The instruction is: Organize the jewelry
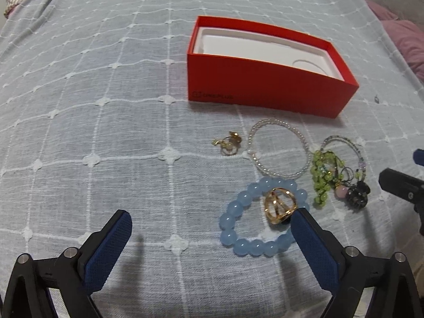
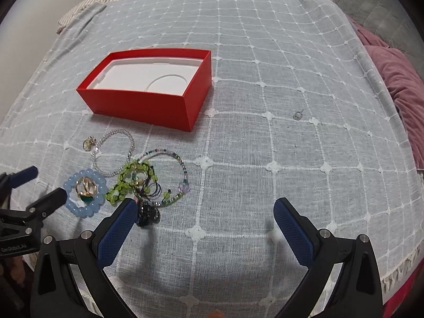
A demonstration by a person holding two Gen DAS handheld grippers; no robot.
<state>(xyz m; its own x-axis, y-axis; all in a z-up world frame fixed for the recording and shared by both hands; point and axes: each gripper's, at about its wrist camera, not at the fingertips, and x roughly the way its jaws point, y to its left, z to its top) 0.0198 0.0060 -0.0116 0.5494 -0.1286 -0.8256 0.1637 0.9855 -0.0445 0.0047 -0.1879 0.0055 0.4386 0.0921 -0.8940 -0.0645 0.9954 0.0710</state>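
A red box point(image 1: 265, 94) point(image 2: 143, 106) with a white empty insert stands open on the bed. In front of it lie a blue bead bracelet point(image 1: 233, 228) point(image 2: 79, 209) with a gold ring point(image 1: 278, 205) point(image 2: 86, 186) inside it, a clear bead bracelet point(image 1: 278, 172) point(image 2: 102, 169), a small gold piece point(image 1: 229, 143) point(image 2: 88, 141), and a tangle of green beads point(image 1: 322, 182) point(image 2: 122, 188) with a dark charm point(image 1: 356, 196) point(image 2: 148, 214). My left gripper point(image 1: 212, 228) is open, its right finger by the blue bracelet. My right gripper point(image 2: 206, 217) is open, its left finger beside the dark charm.
A grey checked bedspread point(image 2: 265, 132) covers the bed. A pink blanket point(image 2: 397, 79) lies along the right edge, striped fabric point(image 2: 87, 8) at the far left. A small metal bit point(image 2: 297, 116) lies on the bedspread to the right of the box.
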